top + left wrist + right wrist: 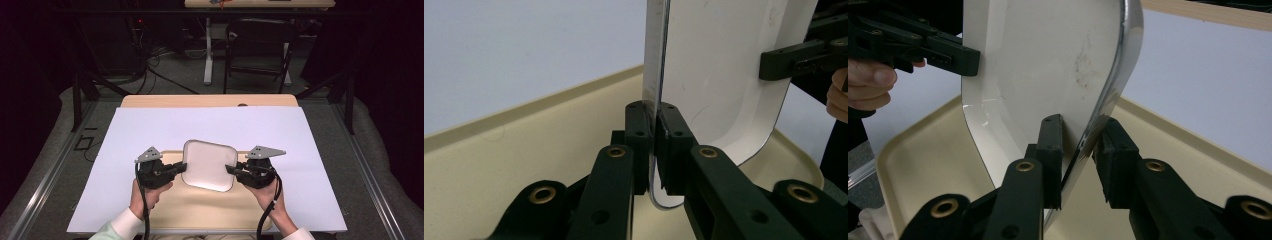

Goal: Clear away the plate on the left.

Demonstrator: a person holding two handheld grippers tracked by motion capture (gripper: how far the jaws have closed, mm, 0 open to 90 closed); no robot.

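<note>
both tongs, left (181, 167) and right (231, 170), clench white tray (209, 162) over beige tray (200, 207), white sheet (150, 125), dark room.

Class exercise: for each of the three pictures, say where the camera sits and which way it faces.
High view: above the person's side, facing forward and down on the white tray; forearms and both grippers show.
Left gripper view: on the left gripper, along its jaws clamping the tray's rim.
Right gripper view: on the right gripper, along its jaws at the opposite rim.
Shared: the tray and beige tray beneath.
</note>
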